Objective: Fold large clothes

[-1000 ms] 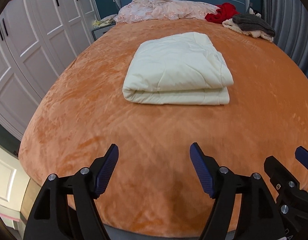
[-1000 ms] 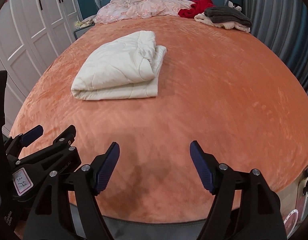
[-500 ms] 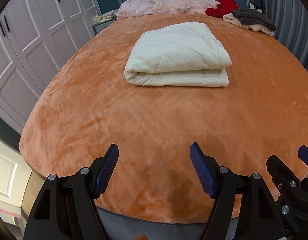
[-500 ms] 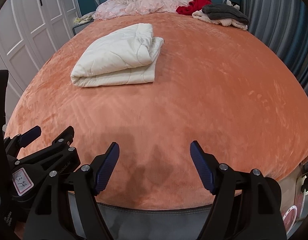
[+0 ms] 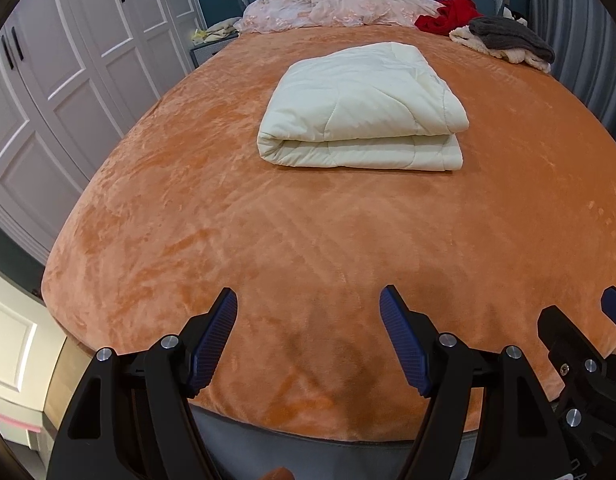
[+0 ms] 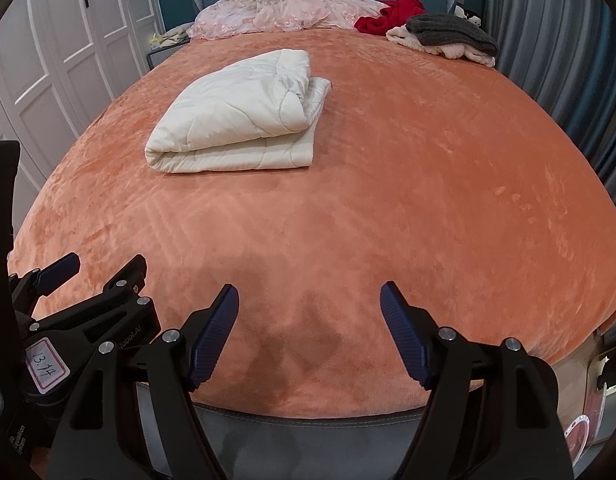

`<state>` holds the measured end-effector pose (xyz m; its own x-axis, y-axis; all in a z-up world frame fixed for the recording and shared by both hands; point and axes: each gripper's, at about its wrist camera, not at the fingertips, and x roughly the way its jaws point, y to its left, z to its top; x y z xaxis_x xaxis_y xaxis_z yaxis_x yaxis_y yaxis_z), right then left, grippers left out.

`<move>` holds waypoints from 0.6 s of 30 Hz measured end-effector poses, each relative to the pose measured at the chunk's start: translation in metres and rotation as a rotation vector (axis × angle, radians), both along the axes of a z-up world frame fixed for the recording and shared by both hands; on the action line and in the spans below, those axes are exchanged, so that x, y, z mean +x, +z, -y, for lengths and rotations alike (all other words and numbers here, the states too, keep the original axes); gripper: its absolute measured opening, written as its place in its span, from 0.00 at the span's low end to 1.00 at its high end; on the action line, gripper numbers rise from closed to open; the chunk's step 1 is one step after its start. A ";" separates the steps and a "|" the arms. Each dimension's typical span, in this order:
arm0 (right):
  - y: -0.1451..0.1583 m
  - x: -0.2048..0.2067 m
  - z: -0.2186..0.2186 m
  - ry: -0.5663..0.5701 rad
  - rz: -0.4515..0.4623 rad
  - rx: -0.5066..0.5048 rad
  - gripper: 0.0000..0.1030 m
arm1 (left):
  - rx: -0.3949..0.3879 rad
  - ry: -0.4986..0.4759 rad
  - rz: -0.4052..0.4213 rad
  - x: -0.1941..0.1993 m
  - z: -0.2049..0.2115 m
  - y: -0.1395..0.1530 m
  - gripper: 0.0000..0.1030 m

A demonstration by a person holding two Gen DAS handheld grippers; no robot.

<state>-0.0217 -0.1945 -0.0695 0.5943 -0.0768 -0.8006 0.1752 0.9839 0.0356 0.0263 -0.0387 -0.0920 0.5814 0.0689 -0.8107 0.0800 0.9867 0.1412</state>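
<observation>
A cream quilted garment lies folded into a thick rectangle in the middle of the orange bed cover; the right wrist view shows the same garment to the left of centre. My left gripper hangs open over the foot of the bed, well short of the bundle, with nothing between its blue pads. My right gripper is open too, empty, beside the left gripper, which shows at the lower left of the right wrist view. In the left wrist view the right gripper's finger enters at the lower right.
At the head of the bed lie a pink floral cover, a red garment and a grey and cream clothes pile. White wardrobe doors line the left side. Grey curtains hang on the right.
Both views have drawn back from the bed: the folded garment sits farther up the frames and the bed's grey foot edge now shows below. Both grippers stay open.
</observation>
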 end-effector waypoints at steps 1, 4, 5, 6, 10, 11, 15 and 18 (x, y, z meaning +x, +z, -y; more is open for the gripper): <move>0.001 0.000 0.000 0.001 0.001 -0.001 0.69 | -0.001 0.001 0.000 0.001 -0.001 0.000 0.69; 0.002 0.001 0.000 0.003 0.005 -0.006 0.69 | -0.007 0.005 -0.002 0.000 -0.003 0.000 0.69; 0.002 0.001 0.000 0.003 0.006 -0.006 0.69 | -0.008 0.007 -0.003 0.000 -0.003 0.001 0.69; 0.003 0.002 0.001 0.003 0.007 -0.005 0.69 | -0.009 0.009 -0.002 0.000 -0.004 0.001 0.69; 0.003 0.002 0.001 0.004 0.007 -0.004 0.69 | -0.002 0.013 0.002 0.000 -0.004 0.003 0.69; 0.003 0.002 0.001 0.003 0.007 -0.002 0.69 | -0.001 0.013 0.003 0.000 -0.003 0.003 0.69; 0.003 0.003 0.002 0.004 0.007 -0.004 0.69 | 0.003 0.014 0.008 -0.001 -0.003 0.005 0.69; 0.003 0.002 0.002 0.003 0.008 -0.004 0.69 | 0.005 0.014 0.008 -0.001 -0.004 0.005 0.69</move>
<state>-0.0193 -0.1966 -0.0662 0.6005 -0.0780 -0.7958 0.1722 0.9845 0.0334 0.0252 -0.0348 -0.0871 0.5868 0.0809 -0.8056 0.0651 0.9871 0.1466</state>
